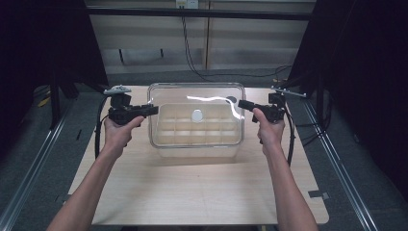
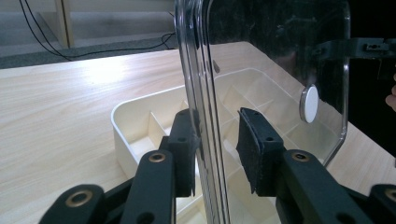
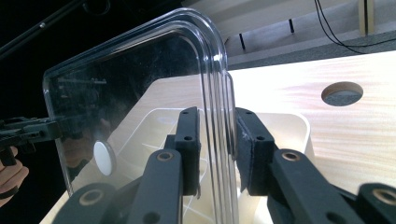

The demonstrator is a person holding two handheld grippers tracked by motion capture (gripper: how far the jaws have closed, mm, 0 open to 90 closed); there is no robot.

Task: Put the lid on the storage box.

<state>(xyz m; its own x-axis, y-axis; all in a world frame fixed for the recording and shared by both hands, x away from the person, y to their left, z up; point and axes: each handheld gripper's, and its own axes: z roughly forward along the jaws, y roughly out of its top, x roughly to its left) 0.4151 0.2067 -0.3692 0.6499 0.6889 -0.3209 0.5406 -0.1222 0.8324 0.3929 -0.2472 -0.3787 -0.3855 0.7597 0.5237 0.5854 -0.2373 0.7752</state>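
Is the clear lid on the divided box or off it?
Off: the clear lid hangs above the divided box, its edges between the jaws of the left gripper and right gripper.

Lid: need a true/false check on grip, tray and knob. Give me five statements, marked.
1. The lid is held at its two short ends, one gripper each. True.
2. The right gripper has both jaws pressed on the lid's rim. True.
3. The left gripper has both pads tight on the rim. False: one jaw touches it, but the other pad stands clear, with a gap.
4. The tray under the lid is one open basin. False: walls split it into compartments.
5. The knob on the lid is black. False: it is white.
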